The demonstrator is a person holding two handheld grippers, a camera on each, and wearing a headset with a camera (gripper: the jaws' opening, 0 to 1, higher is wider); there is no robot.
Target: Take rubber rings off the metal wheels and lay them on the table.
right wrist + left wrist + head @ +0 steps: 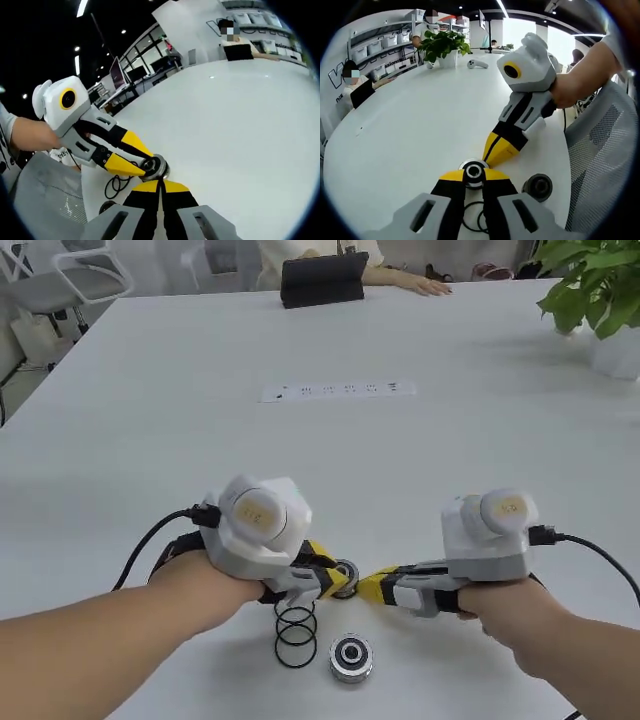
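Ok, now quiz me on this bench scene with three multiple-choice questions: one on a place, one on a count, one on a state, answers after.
1. Where does the loose metal wheel lie?
A) beside the black rubber rings
B) far across the bench
C) on the floor

2. How many metal wheels are there?
A) one
B) two
C) four

3. What is the left claw doing?
A) hanging open
B) shut on a loose ring
C) shut on a metal wheel

Answers:
1 A, in the head view it sits just right of the rings.
2 B, one lies loose and the held wheel is the other.
3 C, its yellow jaws pinch that wheel from both sides.
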